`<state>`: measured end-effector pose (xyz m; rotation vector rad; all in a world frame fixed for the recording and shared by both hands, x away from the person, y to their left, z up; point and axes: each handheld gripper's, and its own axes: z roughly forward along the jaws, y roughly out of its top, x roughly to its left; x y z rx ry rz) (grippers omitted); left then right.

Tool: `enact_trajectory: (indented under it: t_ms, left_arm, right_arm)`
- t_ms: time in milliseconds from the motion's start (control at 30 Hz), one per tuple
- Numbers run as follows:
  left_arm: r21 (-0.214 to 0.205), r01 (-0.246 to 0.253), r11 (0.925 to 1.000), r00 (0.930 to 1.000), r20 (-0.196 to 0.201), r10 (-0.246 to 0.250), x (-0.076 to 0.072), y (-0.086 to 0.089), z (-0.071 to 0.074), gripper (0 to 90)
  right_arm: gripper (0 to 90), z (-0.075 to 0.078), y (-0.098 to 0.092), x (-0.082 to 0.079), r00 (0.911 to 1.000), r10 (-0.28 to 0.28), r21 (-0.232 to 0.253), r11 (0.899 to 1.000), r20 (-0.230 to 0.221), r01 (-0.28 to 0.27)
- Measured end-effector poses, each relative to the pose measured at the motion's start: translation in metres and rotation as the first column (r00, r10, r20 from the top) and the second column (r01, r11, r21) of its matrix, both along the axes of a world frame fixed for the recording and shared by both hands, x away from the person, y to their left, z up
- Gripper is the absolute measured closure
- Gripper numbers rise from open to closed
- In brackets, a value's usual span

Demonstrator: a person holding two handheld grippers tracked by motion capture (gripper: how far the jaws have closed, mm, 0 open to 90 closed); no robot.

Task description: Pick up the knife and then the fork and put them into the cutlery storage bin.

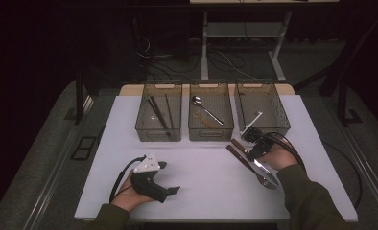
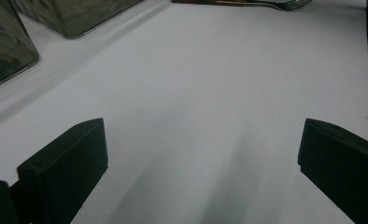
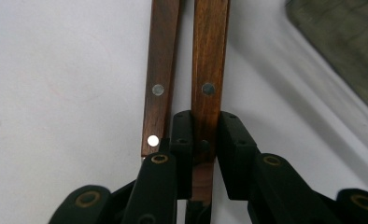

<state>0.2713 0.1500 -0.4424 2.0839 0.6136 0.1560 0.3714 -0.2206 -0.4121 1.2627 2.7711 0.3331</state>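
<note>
The right gripper (image 3: 201,140) has its jaws clamped on a wooden handle (image 3: 209,70) near the bench's (image 1: 201,191) right edge, a second handle (image 3: 161,70) just beside. Next, probably: lift straight, clear of its neighbour, toward the bins (image 1: 261,108). The left gripper (image 1: 170,179) rests wide, empty.

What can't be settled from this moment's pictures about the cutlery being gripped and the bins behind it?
- Right gripper, right gripper view: shut on one wooden handle; the bottom edge cuts off its metal end, so fork or knife is unclear.
- High view: the person's right hand covers part of the cutlery.
- Right bin, high view: contents too small and dim to name.
- Left gripper, left gripper view: open over the bare table.
</note>
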Motion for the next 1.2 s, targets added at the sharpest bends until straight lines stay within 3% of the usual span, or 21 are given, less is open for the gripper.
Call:
enact_trajectory:
  t_ms: [367,633,800,1033,1133,1200]
  left_arm:
    - [-0.001,0.000,1.0000,1.0000,0.002,0.000,0.000,0.000,0.000,0.5]
    - [-0.007,-0.001,1.0000,1.0000,0.002,0.001,0.000,0.001,0.001,0.5]
    - [-0.010,-0.005,0.9999,1.0000,0.000,0.005,-0.001,0.001,0.001,0.5]
    - [-0.011,-0.005,0.9999,1.0000,0.000,0.005,-0.001,0.001,0.001,0.5]
    - [-0.013,-0.006,0.9999,1.0000,-0.001,0.006,-0.001,0.001,0.001,0.5]
    - [-0.013,-0.005,0.9999,1.0000,-0.001,0.005,-0.001,0.001,0.001,0.5]
  right_arm:
    - [76.5,0.017,-0.026,-0.014,0.9916,-0.014,0.135,0.991,0.129,-0.004]
    - [76.5,0.023,-0.043,-0.019,0.9812,-0.031,0.277,0.961,0.191,-0.024]
    - [76.6,0.028,-0.053,-0.020,0.9699,-0.072,0.339,0.941,0.233,-0.011]
    - [76.5,0.032,-0.062,-0.022,0.9493,-0.117,0.388,0.922,0.292,-0.006]
    - [76.5,0.033,-0.066,-0.022,0.9371,-0.137,0.409,0.913,0.321,-0.006]
    - [76.5,0.035,-0.070,-0.023,0.9272,-0.160,0.435,0.900,0.338,-0.003]
